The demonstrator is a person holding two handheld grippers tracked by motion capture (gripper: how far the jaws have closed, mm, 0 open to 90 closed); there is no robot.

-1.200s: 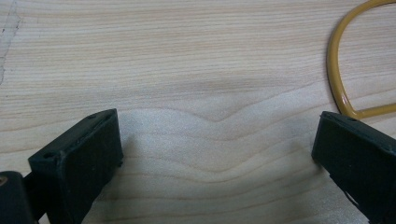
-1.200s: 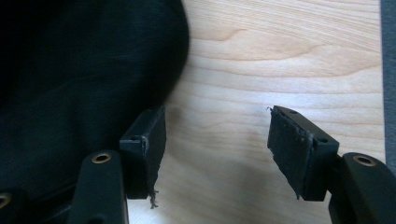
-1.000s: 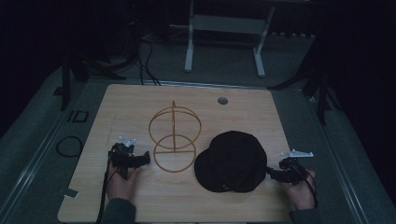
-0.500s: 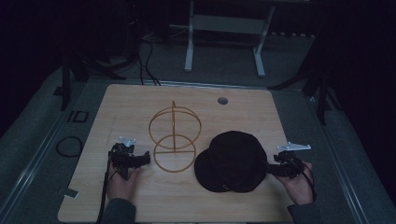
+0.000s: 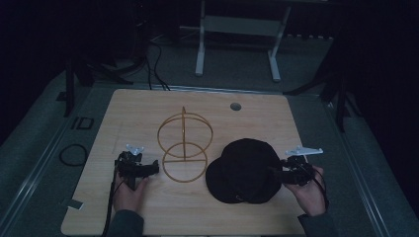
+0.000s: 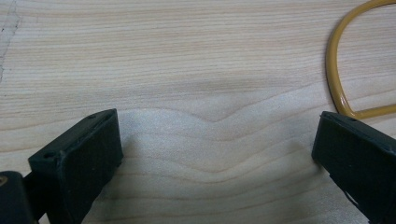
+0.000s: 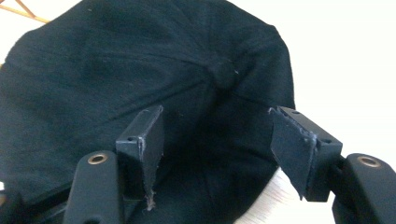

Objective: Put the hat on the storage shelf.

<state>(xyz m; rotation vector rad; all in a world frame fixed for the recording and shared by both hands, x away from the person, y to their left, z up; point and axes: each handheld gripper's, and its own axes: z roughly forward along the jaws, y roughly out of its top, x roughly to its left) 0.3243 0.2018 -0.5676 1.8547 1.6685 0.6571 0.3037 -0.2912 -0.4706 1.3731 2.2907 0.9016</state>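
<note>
A black cap [image 5: 244, 170] lies crown-up on the wooden table [image 5: 148, 113], right of centre. My right gripper [image 5: 274, 170] is at its right brim. In the right gripper view this gripper [image 7: 217, 135] has the cap [image 7: 140, 60] between its spread jaws, which have just been opening; the pads do not press on the fabric. A gold wire stand [image 5: 185, 143] of two rings on a post stands mid-table. My left gripper [image 5: 154, 169] rests open just left of its base ring. The left gripper view has bare wood between that gripper's [image 6: 215, 144] jaws and the ring [image 6: 334, 70] at upper right.
A round cable hole [image 5: 235, 106] sits near the table's far edge. Beyond the table stand white frame legs [image 5: 200, 49] and dark stands. A coiled cable [image 5: 74, 154] lies on the floor at the left. Bare wood stretches along the table's far and left parts.
My right gripper has lifted and shifted slightly inward over the cap's right brim. The left gripper, the cap and the stand have stayed put.
</note>
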